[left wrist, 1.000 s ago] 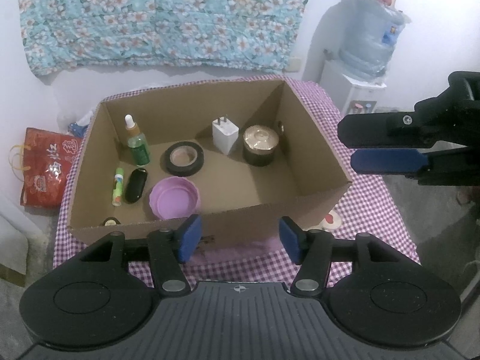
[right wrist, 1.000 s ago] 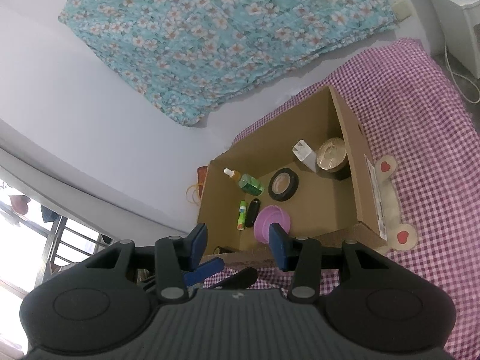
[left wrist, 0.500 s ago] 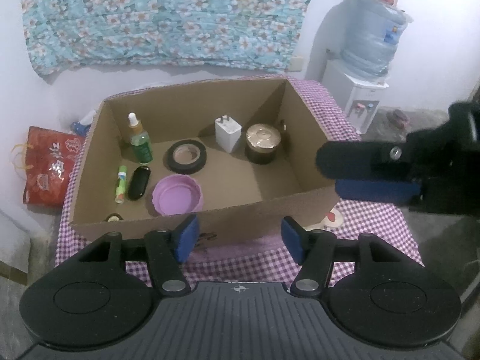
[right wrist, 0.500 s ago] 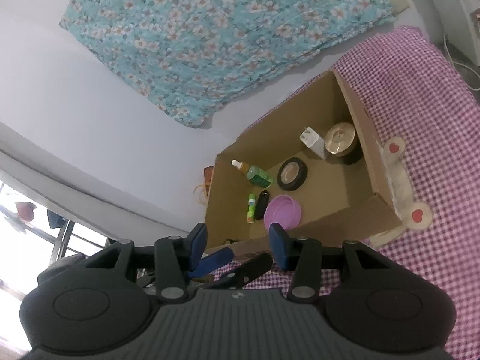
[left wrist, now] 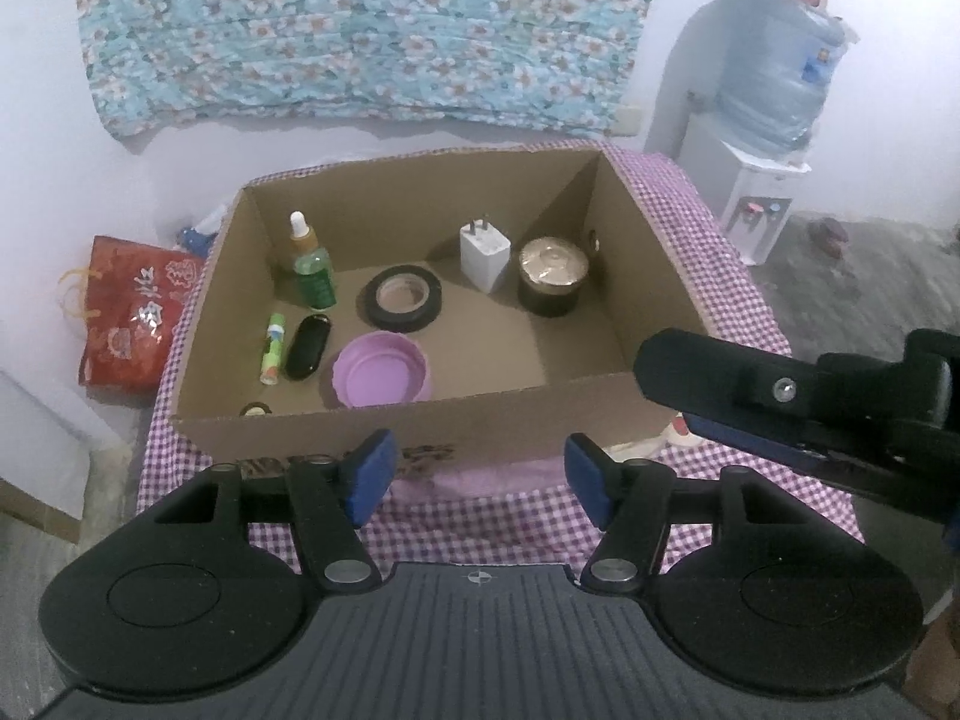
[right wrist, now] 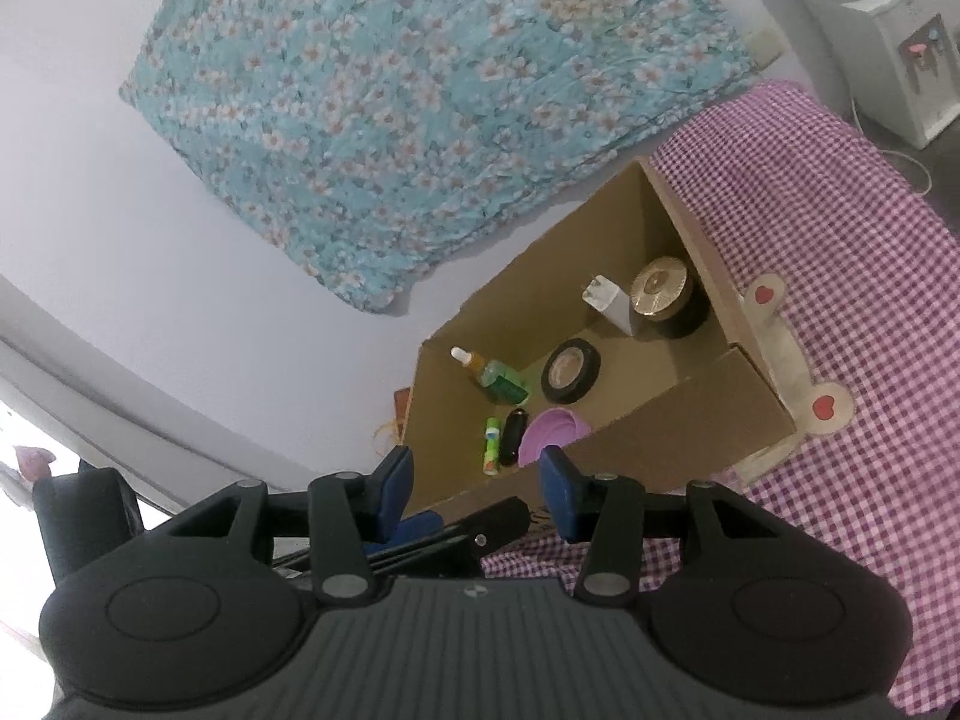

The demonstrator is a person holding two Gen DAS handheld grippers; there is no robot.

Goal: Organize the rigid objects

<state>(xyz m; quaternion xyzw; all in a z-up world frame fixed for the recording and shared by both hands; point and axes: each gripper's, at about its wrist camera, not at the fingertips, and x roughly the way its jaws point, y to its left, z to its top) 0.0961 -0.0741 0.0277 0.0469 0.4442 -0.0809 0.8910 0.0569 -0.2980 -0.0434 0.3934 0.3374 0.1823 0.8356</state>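
An open cardboard box [left wrist: 420,426] stands on a purple checked tablecloth [left wrist: 480,516]. Inside lie a purple lid [left wrist: 381,369], a black tape roll [left wrist: 403,299], a white charger [left wrist: 485,252], a black jar with a gold lid [left wrist: 551,282], a green bottle [left wrist: 315,279], a dropper bottle [left wrist: 300,237], a green tube [left wrist: 273,348] and a black oval case [left wrist: 308,345]. My left gripper [left wrist: 477,468] is open and empty in front of the box's near wall. My right gripper [left wrist: 663,393] reaches in from the right beside the near right corner. It is open and empty [right wrist: 477,474].
A water dispenser [left wrist: 774,120] stands at the back right. A red bag [left wrist: 135,312] sits on the floor to the left. A floral cloth [left wrist: 360,30] hangs on the wall. A pale card with red hearts [right wrist: 780,324] lies along the box's right side.
The right gripper has come down and leftward in the left wrist view, closer to the box's near right corner. The left gripper's jaws stand slightly wider; it has stayed in place.
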